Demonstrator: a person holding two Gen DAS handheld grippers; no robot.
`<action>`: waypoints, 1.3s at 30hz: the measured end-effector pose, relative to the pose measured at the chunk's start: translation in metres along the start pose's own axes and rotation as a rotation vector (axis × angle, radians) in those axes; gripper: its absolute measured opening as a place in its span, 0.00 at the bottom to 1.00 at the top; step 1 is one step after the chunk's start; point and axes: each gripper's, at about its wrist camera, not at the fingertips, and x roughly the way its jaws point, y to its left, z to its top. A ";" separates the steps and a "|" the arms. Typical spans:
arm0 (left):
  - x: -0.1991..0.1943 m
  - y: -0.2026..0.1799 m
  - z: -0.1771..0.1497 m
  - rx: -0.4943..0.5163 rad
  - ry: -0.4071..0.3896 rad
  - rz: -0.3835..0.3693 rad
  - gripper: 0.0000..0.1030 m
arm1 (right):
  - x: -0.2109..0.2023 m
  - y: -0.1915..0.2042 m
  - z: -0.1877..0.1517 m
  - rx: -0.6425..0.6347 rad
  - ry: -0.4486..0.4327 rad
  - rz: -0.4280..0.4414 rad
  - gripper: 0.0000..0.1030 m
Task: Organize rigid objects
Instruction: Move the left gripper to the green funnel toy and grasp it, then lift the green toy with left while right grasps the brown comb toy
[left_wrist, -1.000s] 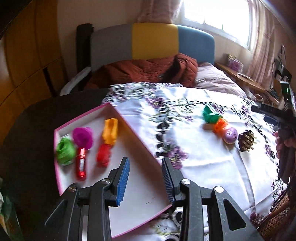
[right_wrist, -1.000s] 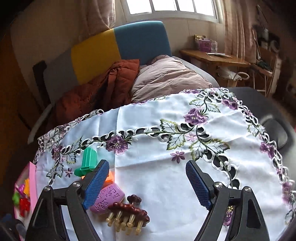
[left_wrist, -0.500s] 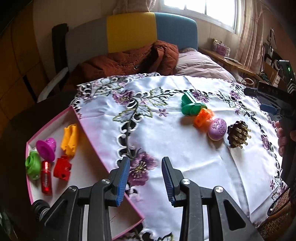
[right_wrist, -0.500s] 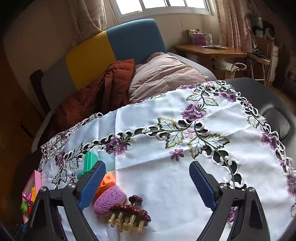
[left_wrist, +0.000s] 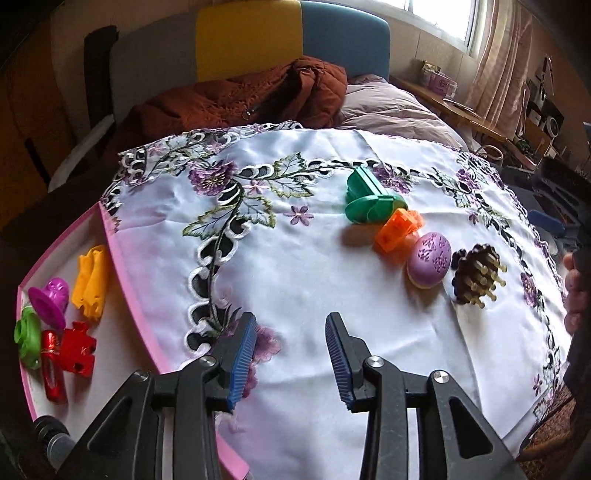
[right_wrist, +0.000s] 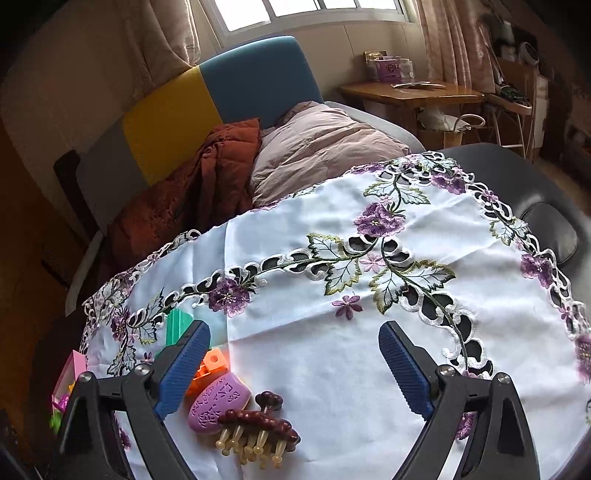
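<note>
Leftmost, the pink tray (left_wrist: 122, 266) sits at the edge of the bench, its near corner overlapping the embroidered tablecloth (left_wrist: 295, 277). Sorted inside it lie a green ring piece (left_wrist: 26, 338), a magenta mushroom-shaped toy (left_wrist: 51, 297), a yellow piece (left_wrist: 91, 282), a red bottle (left_wrist: 51, 365) and a red block (left_wrist: 78, 349), all close together.

Next comes the left claw (left_wrist: 290, 360), hanging empty above bare cloth just right of the tray. Its jaws stand partly apart with nothing between them and have just been opening a little further.

Further right, four things still wait in a tight row on the cloth: a green stamp-like toy (left_wrist: 369, 201), an orange block (left_wrist: 397, 230) touching it, a purple egg-shaped piece (left_wrist: 430, 264) just beside that, and a brown comb with pale pegs (left_wrist: 476, 275).

At the far right the right claw (right_wrist: 293, 369) hovers over the cloth, jaws wide and empty, having just opened further. In its own view the comb lies near its left finger, low in the frame, not between the jaws.

The step in hand looks like a return for the next item, with the tray roughly half filled. The next move probably calls for the left claw to travel right toward the green toy or orange block, open wider, and descend squarely. Because the pieces touch, a careless approach could nudge a neighbour.
</note>
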 end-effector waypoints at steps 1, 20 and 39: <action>0.004 -0.001 0.004 -0.004 0.007 -0.010 0.38 | 0.000 0.000 0.000 0.001 0.001 -0.001 0.91; 0.074 -0.041 0.112 -0.063 0.075 -0.158 0.42 | 0.003 -0.003 0.001 0.029 0.027 0.043 0.92; 0.103 -0.035 0.116 -0.076 0.092 -0.186 0.29 | 0.013 -0.007 0.001 0.027 0.052 0.018 0.92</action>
